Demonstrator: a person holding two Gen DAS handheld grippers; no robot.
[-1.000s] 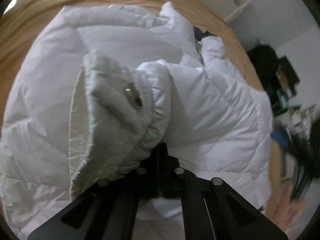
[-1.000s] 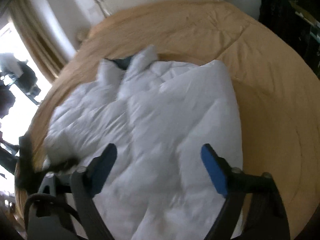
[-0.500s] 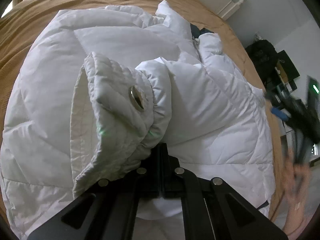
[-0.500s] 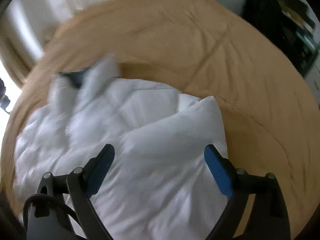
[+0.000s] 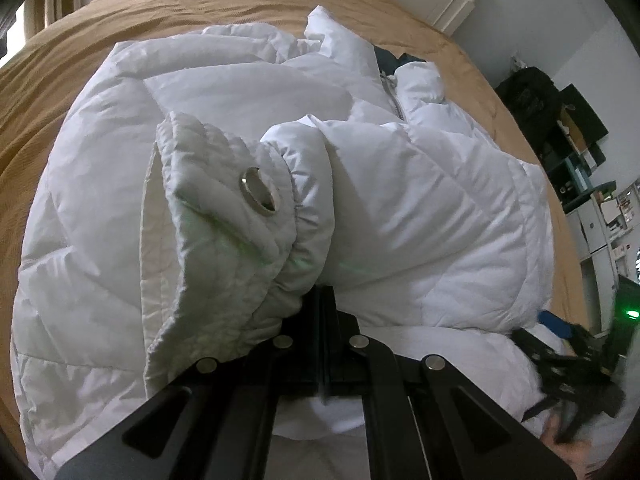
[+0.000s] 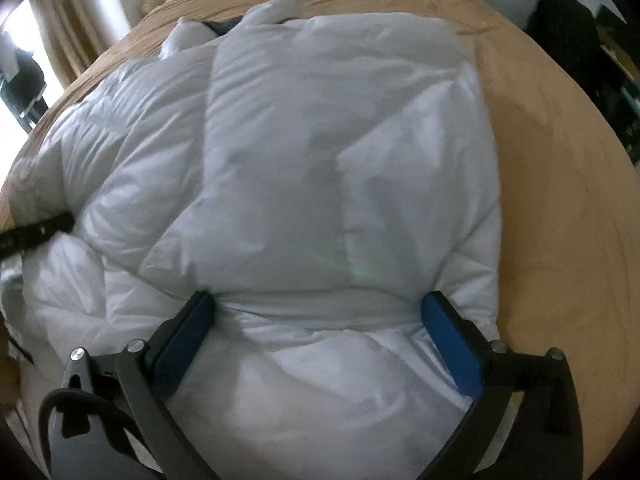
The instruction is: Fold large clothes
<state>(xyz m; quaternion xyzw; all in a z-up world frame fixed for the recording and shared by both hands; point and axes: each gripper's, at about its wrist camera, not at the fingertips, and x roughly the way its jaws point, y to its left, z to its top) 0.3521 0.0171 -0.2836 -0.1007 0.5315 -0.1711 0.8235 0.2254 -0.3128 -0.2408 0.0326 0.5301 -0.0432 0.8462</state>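
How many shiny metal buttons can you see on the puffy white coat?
1. A single silver snap sits on the sleeve cuff that the left gripper pinches above the white coat. More may be hidden in the folds.

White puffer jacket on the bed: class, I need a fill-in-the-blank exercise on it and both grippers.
1. The left gripper is shut on the jacket's ____.
2. The cuff carries a metal ____.
3. The right gripper has its jaws ____ over the white jacket.
4. The bed cover is coloured ____.

Missing words: cuff; snap button; open; tan
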